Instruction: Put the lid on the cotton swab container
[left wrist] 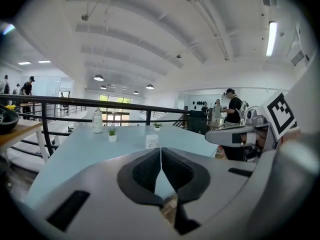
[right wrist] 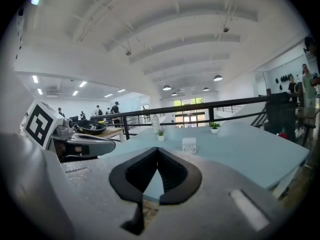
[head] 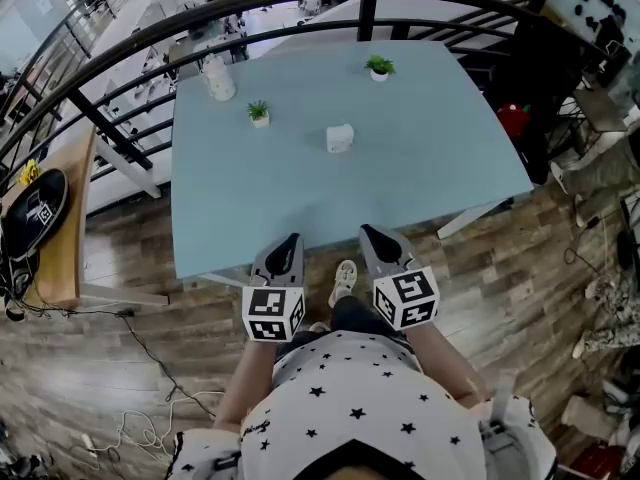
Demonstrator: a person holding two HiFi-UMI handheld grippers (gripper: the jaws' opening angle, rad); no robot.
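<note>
Person in a starred top, a grey gripper in each hand

The white top (head: 350, 403) is dotted with small black stars; one pale shoe (head: 343, 280) shows. The left gripper (head: 294, 238) and right gripper (head: 368, 230) are grey with black ribbed pads (left wrist: 145, 171), each bearing a cube (head: 273, 313) of black-and-white square markers.

I can read no word or number. The white container (right wrist: 189, 145) at the middle of the table (right wrist: 250, 151) bears print too small to read. My marker cubes (head: 273, 313) (head: 406, 299) carry only square patterns.

You can't tell if the cotton swab container (head: 340, 138) on your table (head: 430, 168) is open or closed: too small. White bottle (head: 219, 78) blurred, label unreadable.
</note>
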